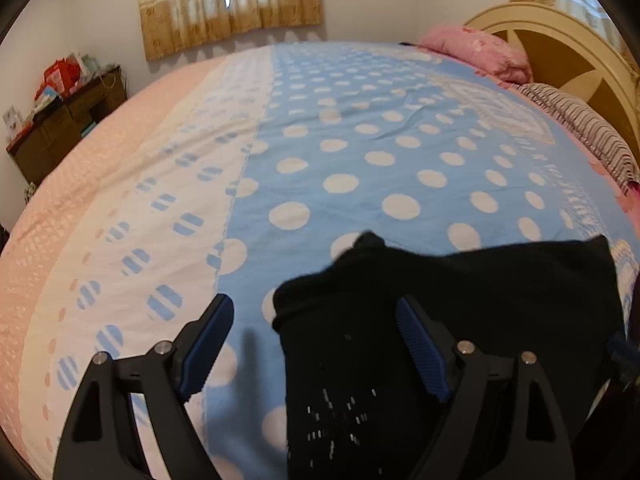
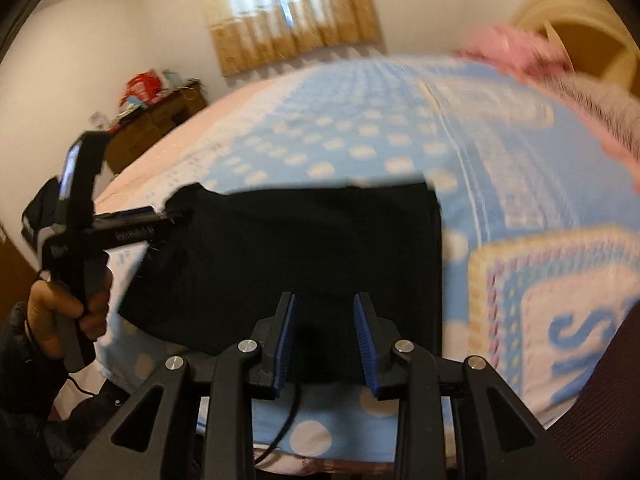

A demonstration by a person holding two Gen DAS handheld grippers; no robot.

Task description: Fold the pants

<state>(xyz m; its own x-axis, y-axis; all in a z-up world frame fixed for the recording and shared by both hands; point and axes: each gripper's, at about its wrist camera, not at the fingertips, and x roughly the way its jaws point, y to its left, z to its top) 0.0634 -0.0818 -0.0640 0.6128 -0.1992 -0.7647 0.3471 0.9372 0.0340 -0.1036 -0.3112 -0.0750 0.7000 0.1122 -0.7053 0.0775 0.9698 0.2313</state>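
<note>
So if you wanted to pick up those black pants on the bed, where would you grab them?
Probably at the near edge of the black pants, coming in low from the foot of the bed. They lie flat in a folded rectangle, and that edge sits right before the right gripper, whose fingers are apart. The left gripper could pinch the rumpled left corner.

A home bedroom is shown. Most of both views is taken up by a wide bed (image 1: 360, 152) spread with a blue polka-dot cover banded in white and pink. At its far right corner a pink pillow (image 1: 480, 54) and a striped pillow (image 1: 588, 128) are laid against a cream arched headboard (image 1: 560, 40). Beige curtains (image 1: 228, 4) are hung over a window in the white wall, and beyond the bed's far left edge a dark wooden cabinet (image 1: 64, 128) is seen – its top piled with household clutter.
</note>
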